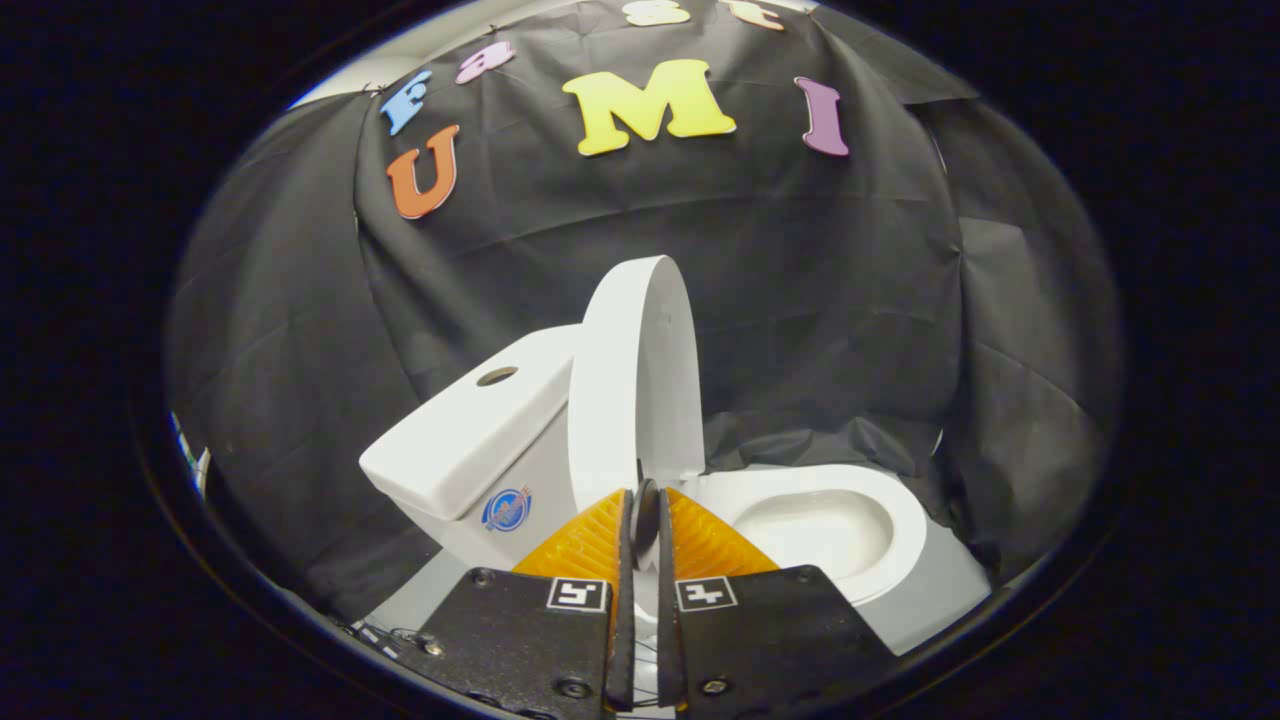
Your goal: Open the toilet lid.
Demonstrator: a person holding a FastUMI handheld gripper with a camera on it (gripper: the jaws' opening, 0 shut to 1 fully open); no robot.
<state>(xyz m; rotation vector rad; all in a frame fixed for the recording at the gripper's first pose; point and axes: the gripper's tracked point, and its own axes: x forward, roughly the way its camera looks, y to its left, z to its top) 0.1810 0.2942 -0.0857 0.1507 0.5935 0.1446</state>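
Gripper (645,520): fingers stood nearly together, a small dark round knob pinched in the narrow gap at their tips (whether both fingers pressed on it could not be told).

Lid: the white oval plastic toilet lid (630,400) stood raised, almost upright, just beyond the fingertips.

Tank: the white ceramic tank (470,440) sat behind the lid.

Bowl: the white open bowl (830,520) lay in front of the lid.

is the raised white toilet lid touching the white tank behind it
Cannot tell. In the gripper view the upright white toilet lid overlaps the white ceramic tank, hiding any contact or gap. The gripper is nearly closed ahead of the lid's lower edge.
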